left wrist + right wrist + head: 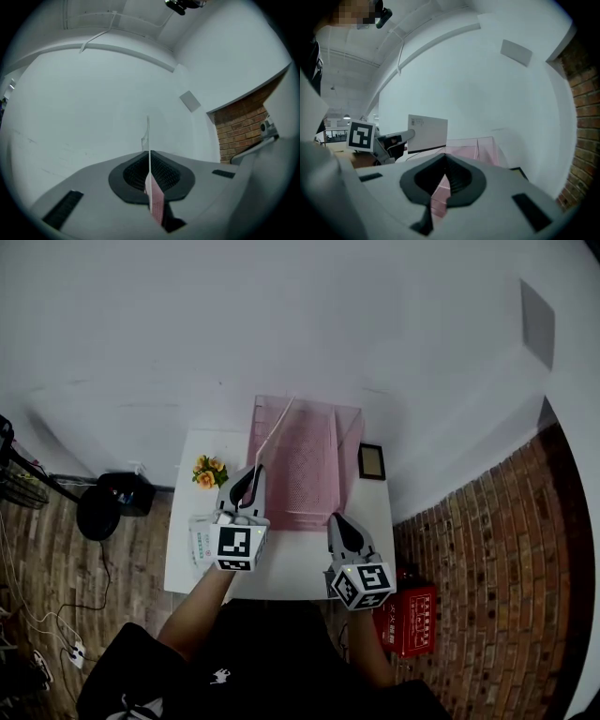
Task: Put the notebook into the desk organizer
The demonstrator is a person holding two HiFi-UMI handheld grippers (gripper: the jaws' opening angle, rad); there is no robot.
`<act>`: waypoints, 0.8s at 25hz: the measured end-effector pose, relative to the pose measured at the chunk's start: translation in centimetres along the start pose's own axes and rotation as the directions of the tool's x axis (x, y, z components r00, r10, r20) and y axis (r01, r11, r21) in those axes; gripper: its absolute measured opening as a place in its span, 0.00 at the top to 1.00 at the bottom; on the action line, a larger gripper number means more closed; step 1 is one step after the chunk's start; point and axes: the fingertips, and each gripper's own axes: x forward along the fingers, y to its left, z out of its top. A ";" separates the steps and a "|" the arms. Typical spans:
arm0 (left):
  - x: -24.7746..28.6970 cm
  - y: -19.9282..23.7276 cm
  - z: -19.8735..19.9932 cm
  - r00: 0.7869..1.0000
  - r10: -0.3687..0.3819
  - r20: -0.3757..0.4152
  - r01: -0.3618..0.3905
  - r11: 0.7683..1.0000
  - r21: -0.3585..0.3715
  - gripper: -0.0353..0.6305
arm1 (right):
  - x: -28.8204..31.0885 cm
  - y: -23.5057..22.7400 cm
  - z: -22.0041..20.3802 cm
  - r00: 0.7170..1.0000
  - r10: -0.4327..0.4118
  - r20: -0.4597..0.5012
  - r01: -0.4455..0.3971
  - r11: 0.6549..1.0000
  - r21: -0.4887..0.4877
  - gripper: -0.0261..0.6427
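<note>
Item: notebook [275, 432], held edge-on over the desk organizer [314, 470].
Left gripper [247, 482] jaws clenched on its lower edge; sheet rises away from them, organizer directly beyond. Right gripper [345, 532] jaws closed, empty, over the worktop [291, 563].

Grey left tongs [251, 472], grey right tongs [336, 520], black ribbed pads [133, 174], black-and-white marker cubes [236, 546], black short-sleeved top [141, 662]
</note>
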 end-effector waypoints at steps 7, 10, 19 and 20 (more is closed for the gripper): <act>1.4 0.0 -0.1 0.998 0.070 0.006 -0.070 0.997 0.028 0.93 | 1.9 -1.9 0.9 0.998 0.055 0.001 -0.055 0.998 -0.002 0.96; 2.0 -0.4 0.0 0.994 0.106 0.003 -0.106 0.993 0.042 0.93 | 2.6 -2.7 2.0 0.995 0.103 0.004 -0.103 0.995 -0.013 0.96; 3.5 -1.4 -1.0 0.977 0.210 -0.030 -0.207 0.975 0.081 0.93 | 4.0 -5.3 3.2 0.977 0.211 -0.001 -0.211 0.977 -0.028 0.96; 3.6 -1.5 -1.1 0.975 0.218 -0.032 -0.214 0.973 0.088 0.93 | 4.1 -5.6 3.2 0.976 0.219 -0.002 -0.219 0.975 -0.029 0.96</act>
